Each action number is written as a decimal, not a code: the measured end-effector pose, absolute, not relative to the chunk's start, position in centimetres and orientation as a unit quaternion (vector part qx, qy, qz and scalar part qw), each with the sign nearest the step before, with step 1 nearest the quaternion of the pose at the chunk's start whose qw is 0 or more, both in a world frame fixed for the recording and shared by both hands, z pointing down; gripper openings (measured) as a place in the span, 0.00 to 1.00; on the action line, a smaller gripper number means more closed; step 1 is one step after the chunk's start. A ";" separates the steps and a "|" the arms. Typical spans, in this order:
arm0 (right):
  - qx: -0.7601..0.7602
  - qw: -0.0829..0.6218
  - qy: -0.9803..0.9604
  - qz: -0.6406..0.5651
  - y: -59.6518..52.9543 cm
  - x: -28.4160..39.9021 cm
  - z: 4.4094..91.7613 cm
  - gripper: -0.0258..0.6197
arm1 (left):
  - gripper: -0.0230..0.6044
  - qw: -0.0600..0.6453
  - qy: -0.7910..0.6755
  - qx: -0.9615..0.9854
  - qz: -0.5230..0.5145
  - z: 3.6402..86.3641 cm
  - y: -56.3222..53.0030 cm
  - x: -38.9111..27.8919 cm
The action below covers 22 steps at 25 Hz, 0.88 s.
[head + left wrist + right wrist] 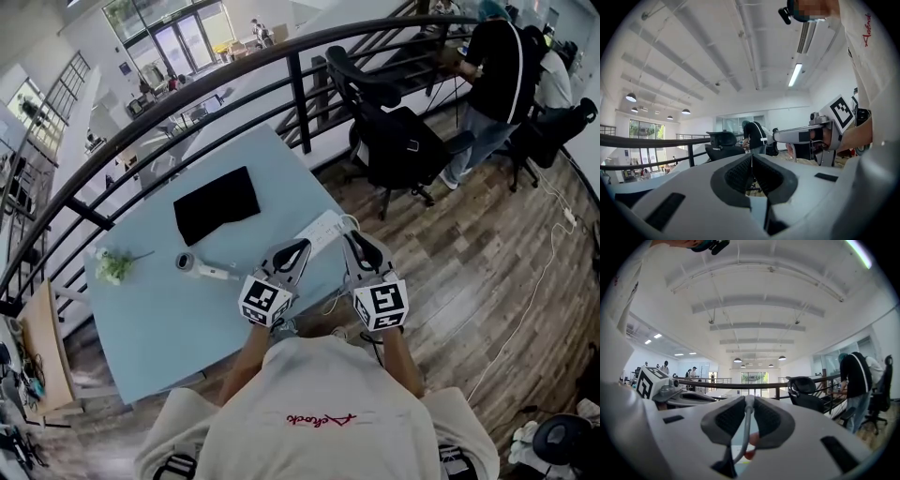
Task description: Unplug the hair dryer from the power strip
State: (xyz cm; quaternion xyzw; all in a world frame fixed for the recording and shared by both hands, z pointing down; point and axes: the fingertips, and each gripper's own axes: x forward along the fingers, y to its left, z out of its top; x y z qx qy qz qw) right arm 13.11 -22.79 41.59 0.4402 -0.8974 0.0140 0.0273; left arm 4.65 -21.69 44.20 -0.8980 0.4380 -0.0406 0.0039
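Note:
The white power strip lies at the light blue table's right edge. The small grey hair dryer rests further left on the table. My two grippers are raised side by side and point level, over the table's near right corner. The left gripper is shut, its pads meeting with nothing between them. The right gripper is shut on a thin grey cord, which runs down between its pads. Where the cord's plug is I cannot see.
A black pouch lies in the middle of the table and a green sprig at its left. A dark railing curves behind the table. Black office chairs and seated people fill the wooden floor on the right.

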 end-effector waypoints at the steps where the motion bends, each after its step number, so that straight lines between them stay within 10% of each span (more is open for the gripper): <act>1: 0.442 0.027 -0.897 0.014 -22.5 13.2 41.5 0.15 | 0.06 0.002 0.438 -0.898 -0.040 44.1 -21.4 4.5; 22: 0.460 0.032 -0.887 0.006 -13.1 6.7 40.9 0.15 | 0.06 -0.001 0.430 -0.903 -0.028 43.7 -11.9 -2.3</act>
